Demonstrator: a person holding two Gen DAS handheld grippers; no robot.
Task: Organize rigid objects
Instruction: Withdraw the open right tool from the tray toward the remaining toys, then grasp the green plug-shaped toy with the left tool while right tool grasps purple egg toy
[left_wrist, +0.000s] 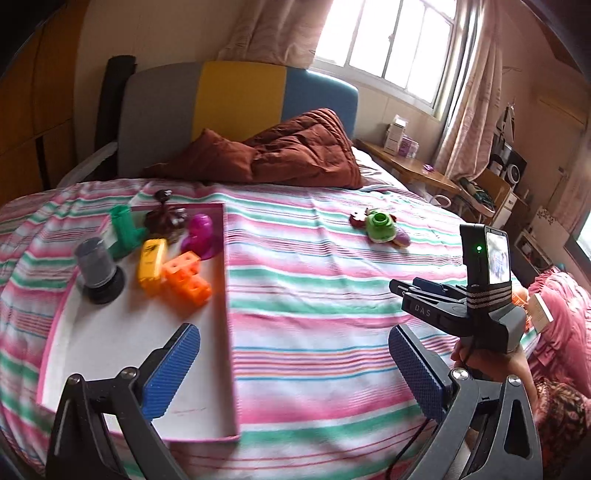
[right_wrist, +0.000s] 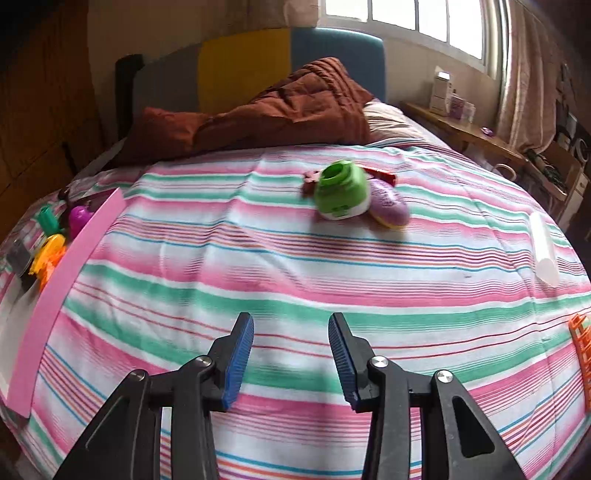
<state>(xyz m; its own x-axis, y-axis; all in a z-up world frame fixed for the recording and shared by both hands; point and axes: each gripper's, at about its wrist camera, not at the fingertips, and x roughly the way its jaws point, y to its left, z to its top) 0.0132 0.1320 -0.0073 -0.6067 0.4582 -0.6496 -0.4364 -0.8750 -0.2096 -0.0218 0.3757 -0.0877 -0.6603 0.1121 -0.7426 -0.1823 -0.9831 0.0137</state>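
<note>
A pink-rimmed white tray (left_wrist: 122, 354) lies on the striped bed at left; its rim (right_wrist: 74, 266) also shows in the right wrist view. In it stand a grey cup (left_wrist: 96, 267), a green toy (left_wrist: 125, 229), a yellow toy (left_wrist: 150, 264), an orange block (left_wrist: 187, 277), a magenta toy (left_wrist: 201, 234) and a dark brown toy (left_wrist: 165, 216). On the bed lie a green jar (right_wrist: 341, 192), a purple oval (right_wrist: 389, 208) and a red piece (right_wrist: 310, 177). My left gripper (left_wrist: 293, 363) is open and empty over the tray's near right edge. My right gripper (right_wrist: 291, 356) is open and empty, short of the jar; it also shows in the left wrist view (left_wrist: 402, 291).
A brown quilt (left_wrist: 295, 151) lies at the headboard. A white tube (right_wrist: 543, 251) and an orange grid piece (right_wrist: 581, 350) lie at the bed's right. A wooden desk (left_wrist: 406, 158) with boxes stands under the window.
</note>
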